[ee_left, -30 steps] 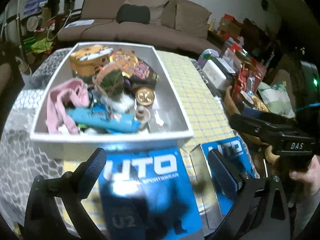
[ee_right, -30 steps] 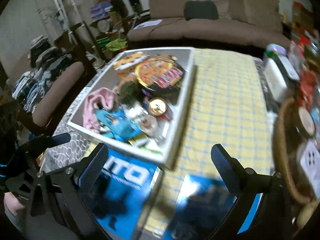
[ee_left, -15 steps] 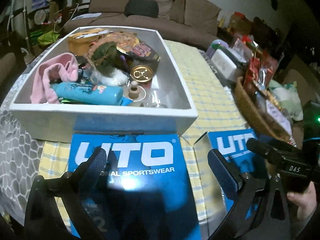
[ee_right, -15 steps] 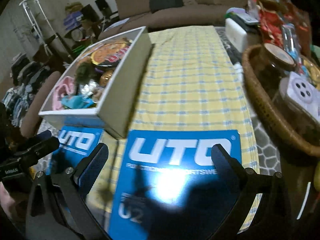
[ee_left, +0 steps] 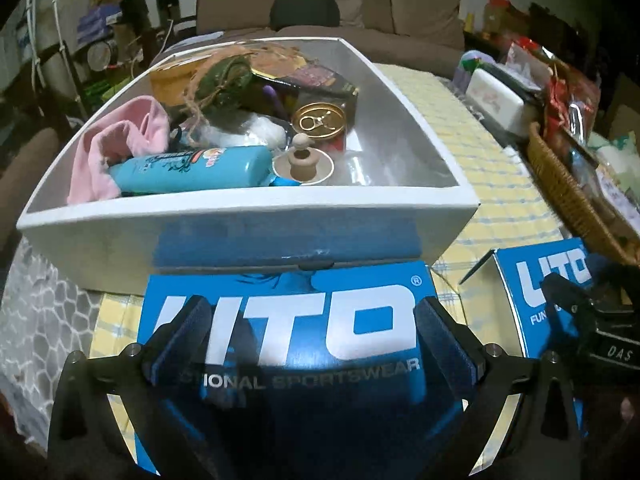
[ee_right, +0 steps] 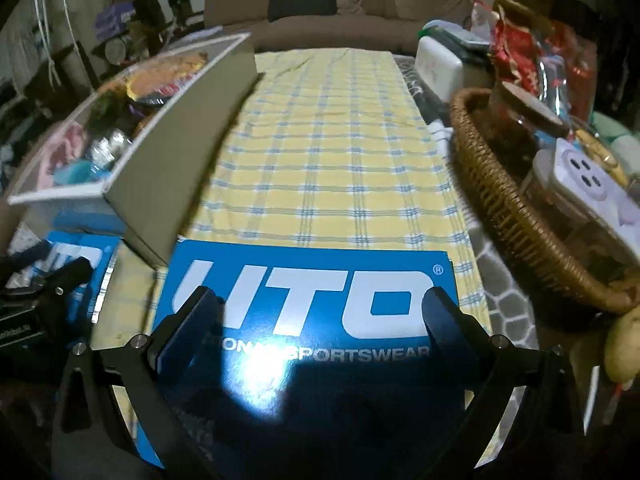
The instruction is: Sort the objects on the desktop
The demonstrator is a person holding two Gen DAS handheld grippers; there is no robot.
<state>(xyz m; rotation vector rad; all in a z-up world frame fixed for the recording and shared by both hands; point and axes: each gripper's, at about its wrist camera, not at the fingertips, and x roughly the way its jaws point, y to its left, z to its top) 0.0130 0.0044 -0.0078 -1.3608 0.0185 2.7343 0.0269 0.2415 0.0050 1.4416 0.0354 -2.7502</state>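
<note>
A white box (ee_left: 248, 236) holds a pink cloth (ee_left: 116, 148), a blue bottle (ee_left: 192, 168), a gold tin (ee_left: 318, 120), a wooden knob on a white dish (ee_left: 302, 160) and snack packs. It also shows in the right wrist view (ee_right: 172, 140). My left gripper (ee_left: 312, 340) is open and empty, low over a blue UTO box (ee_left: 288, 320) just in front of the white box. My right gripper (ee_right: 316, 332) is open and empty over a second blue UTO box (ee_right: 308, 292). That box (ee_left: 540, 280) and the right gripper show at the right in the left wrist view.
A yellow checked cloth (ee_right: 332, 140) covers the table. A wicker basket (ee_right: 512, 208) with jars and packets stands at the right, a white container (ee_right: 440, 68) behind it. A brown sofa (ee_left: 332, 4) is at the back, shelves at the left.
Both grippers have dropped lower and closer to the blue UTO boxes. The right gripper has swung right, off the white box and onto the second blue box. Both stay open.
</note>
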